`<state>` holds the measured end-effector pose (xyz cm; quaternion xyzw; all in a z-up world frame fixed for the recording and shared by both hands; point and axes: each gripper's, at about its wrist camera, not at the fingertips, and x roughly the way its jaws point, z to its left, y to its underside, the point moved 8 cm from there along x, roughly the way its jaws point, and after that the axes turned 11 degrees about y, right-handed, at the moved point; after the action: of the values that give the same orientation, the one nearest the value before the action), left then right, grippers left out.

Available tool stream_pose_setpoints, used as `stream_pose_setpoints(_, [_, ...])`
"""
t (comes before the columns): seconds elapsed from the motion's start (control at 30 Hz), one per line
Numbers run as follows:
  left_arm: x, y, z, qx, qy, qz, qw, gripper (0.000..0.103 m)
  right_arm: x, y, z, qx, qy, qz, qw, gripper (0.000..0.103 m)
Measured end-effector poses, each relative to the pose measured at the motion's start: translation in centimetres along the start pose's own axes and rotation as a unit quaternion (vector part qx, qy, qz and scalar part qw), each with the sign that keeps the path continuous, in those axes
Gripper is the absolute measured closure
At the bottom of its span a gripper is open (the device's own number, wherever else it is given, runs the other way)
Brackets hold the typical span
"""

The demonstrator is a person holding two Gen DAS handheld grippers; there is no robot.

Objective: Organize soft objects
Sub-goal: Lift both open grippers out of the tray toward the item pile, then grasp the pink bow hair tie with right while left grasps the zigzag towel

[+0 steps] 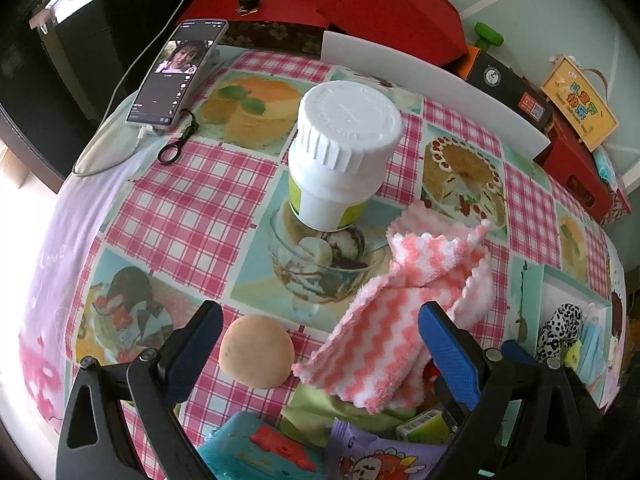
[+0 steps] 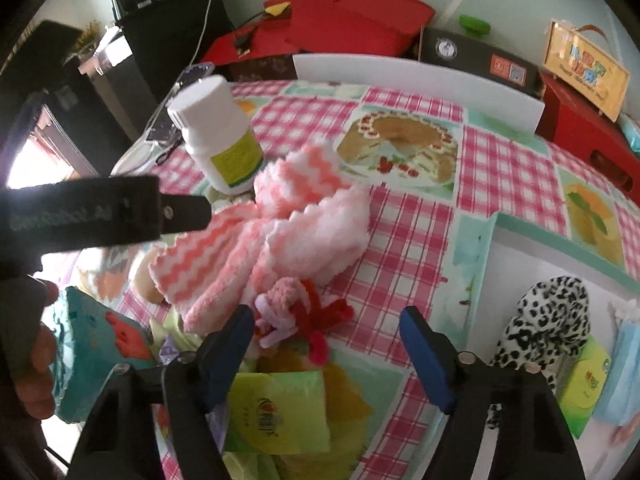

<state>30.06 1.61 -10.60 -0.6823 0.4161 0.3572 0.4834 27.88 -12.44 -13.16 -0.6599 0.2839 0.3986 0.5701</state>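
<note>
Pink-and-white zigzag towel (image 1: 404, 300) is the nearest soft item to both claws. It lies crumpled on the checked tablecloth (image 1: 192, 200), one end just beside the white bottle (image 1: 340, 152), the other draped over the clutter at the near edge.

Left gripper (image 1: 320, 340): jaws wide apart, nothing held. The towel's near corner and a round tan ball (image 1: 256, 352) both sit between its fingers, so closing blindly may catch either.

Right gripper (image 2: 328, 348): also open and empty, hovering over a pink and red yarn bundle (image 2: 296, 312) that touches the towel's edge.

The box (image 2: 560, 248) on the right already holds a leopard-print cloth (image 2: 548, 320) and some packets, so I judge that's the drop spot for soft things.

How I'd do the pick:
- Choose one target. Towel for the left, yarn for the right looks natural.
- Left: shift towards the towel so the ball is outside the jaws before closing.
- Grab a thick fold, not the thin corner, or it'll slip out.
- Lift straight up first. The far end is close to the bottle and a sideways drag could tip it.
- Watch that the yarn doesn't ride along with the towel.
</note>
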Motion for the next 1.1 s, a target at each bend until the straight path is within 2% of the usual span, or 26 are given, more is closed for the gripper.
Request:
stream_pose_setpoints(0.27, [0.3, 0.1, -0.3, 0.005, 0.001, 0.004, 1.0, 0.005, 1.1, 0.6, 0.4, -0.002, -0.012, 0.016, 1.0, 0.037])
stream_pose_setpoints(0.33, [0.3, 0.2, -0.4, 0.007, 0.0, 0.004, 1.0, 0.005, 1.0, 0.6, 0.6, -0.002, -0.018, 0.014, 1.0, 0.047])
stream_pose_setpoints(0.4, [0.4, 0.2, -0.4, 0.008, 0.0, 0.005, 1.0, 0.005, 0.8, 0.6, 0.6, 0.002, -0.026, 0.013, 1.0, 0.052])
stream_pose_setpoints(0.77, [1.2, 0.4, -1.5, 0.023, 0.003, 0.015, 0.9996, 0.005, 0.6, 0.6, 0.1, 0.023, -0.031, 0.016, 0.999, 0.055])
stream_pose_setpoints(1.1, [3.4, 1.3, -4.4, 0.061, 0.009, 0.04, 0.9973, 0.005, 0.5, 0.7, -1.0, 0.035, -0.027, 0.018, 0.999, 0.055])
